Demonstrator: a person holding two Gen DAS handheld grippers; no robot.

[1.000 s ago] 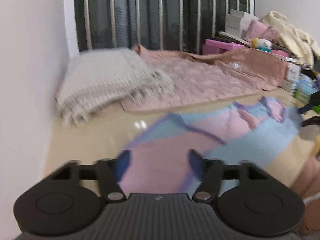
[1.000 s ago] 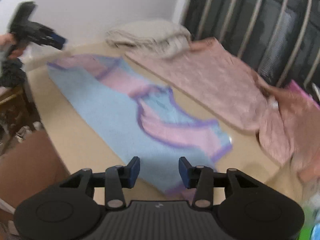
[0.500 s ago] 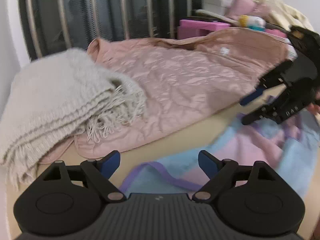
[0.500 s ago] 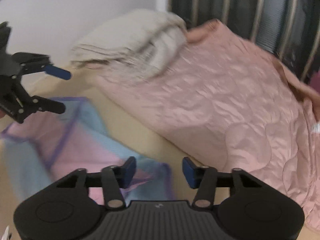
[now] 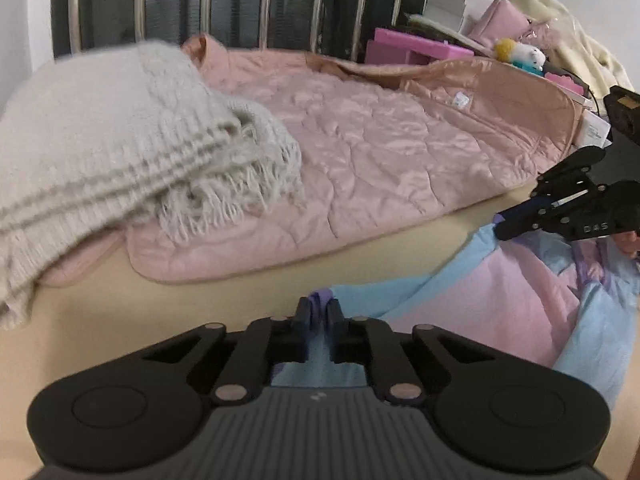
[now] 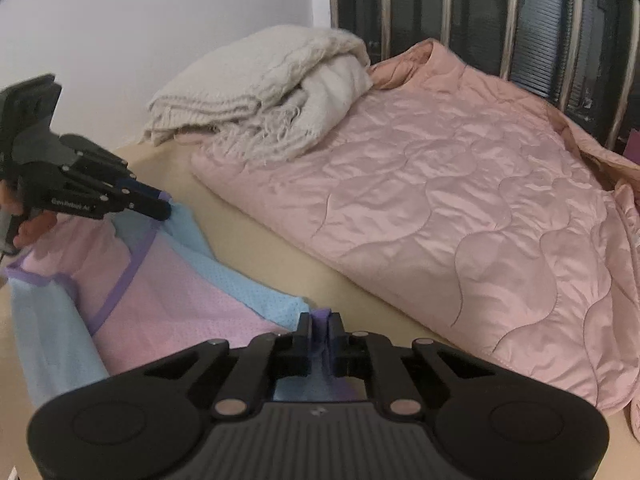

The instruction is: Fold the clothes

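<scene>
Glossy quilted jacket; rough knit blanket; mesh garment.

In the left wrist view, the garment lies on the bench at 4 o'clock. The quilted jacket lies behind it at 12, and the folded blanket rests on that jacket's end at 10.

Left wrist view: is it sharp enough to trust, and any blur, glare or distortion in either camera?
Left wrist view: the grey knit blanket is motion-smeared, the pink quilted jacket sharp, with soft sheen and no harsh glare; fisheye bends the window bars. Right wrist view: mostly sharp, the blue and pink garment slightly soft, the corners vignetted.
</scene>
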